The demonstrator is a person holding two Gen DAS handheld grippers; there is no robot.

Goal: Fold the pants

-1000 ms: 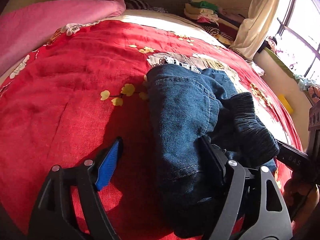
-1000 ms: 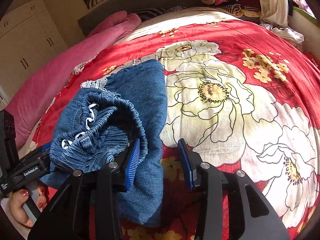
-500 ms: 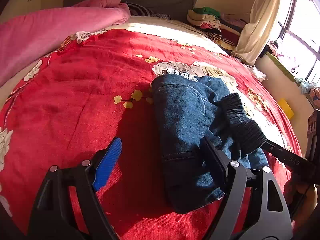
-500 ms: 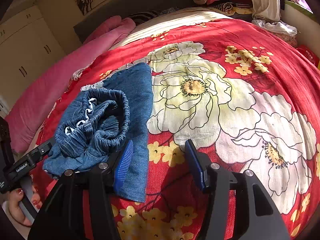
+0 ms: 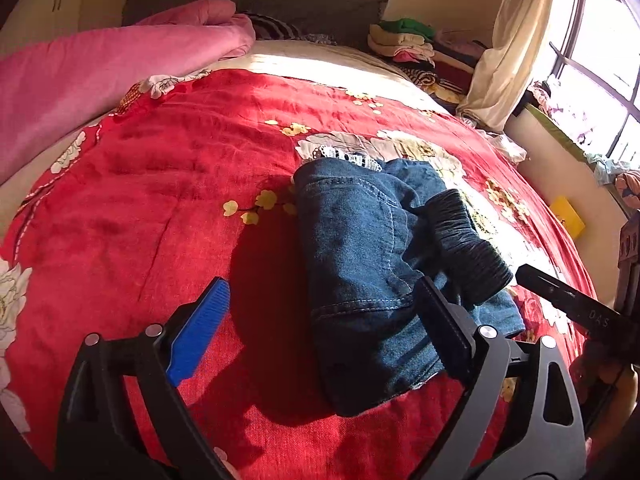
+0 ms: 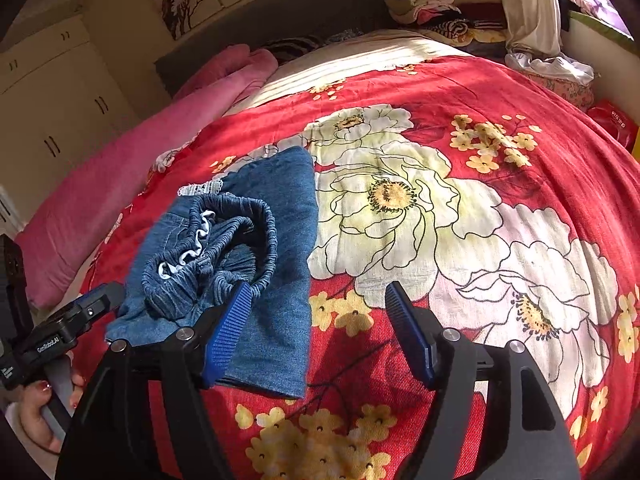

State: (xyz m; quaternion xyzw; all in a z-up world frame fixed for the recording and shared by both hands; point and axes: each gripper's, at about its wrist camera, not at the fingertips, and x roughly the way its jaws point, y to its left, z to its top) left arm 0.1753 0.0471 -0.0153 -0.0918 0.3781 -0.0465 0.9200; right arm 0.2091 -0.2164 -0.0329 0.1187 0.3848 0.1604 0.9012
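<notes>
folded denim pants [image 5: 360,280] lie on the red floral bedspread [image 5: 160,200], long axis running away from both wrists, elastic waistband [image 6: 224,248] bunched on top at the near end. left gripper [image 5: 320,320] has just been opening, jaws released, near edge of the bundle between them and untouched. right gripper [image 6: 316,328] has likewise just spread and grips nothing; the pants sit at its left finger, so both are about equally near.

blue denim pants [image 5: 352,240], red floral bedspread [image 5: 160,184]
</notes>
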